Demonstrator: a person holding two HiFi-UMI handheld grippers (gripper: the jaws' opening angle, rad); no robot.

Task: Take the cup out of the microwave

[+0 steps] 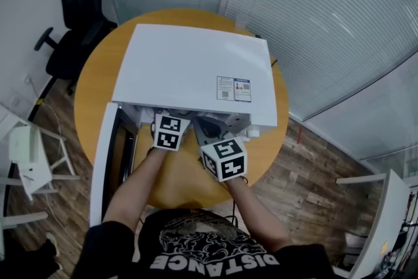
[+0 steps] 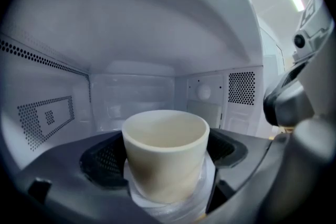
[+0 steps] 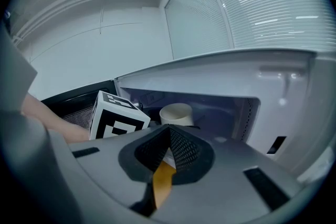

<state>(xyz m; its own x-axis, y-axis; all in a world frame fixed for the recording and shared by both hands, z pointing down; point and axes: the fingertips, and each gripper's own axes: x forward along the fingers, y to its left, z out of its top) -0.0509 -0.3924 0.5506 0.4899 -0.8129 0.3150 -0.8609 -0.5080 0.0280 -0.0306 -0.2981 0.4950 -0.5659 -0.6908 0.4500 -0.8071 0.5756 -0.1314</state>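
Orange round table (image 1: 91, 95), white microwave (image 1: 189, 68) on it. Left gripper (image 2: 167, 176): jaws clamped on the cream cup (image 2: 165, 139), inside the cavity. Right gripper (image 3: 167, 160): jaws together, nothing between, just outside the opening, cup ahead of it. Door (image 1: 103, 160) open at left gripper's left.

Microwave (image 1: 189, 68) door (image 1: 104, 166) wide open, leftward

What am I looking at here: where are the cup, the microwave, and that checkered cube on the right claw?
cup (image 2: 165, 157): left gripper view, on its front wall.
microwave (image 1: 189, 65): head view, on its bare white top panel.
marker cube (image 1: 224, 158): head view, on its patterned upper face.
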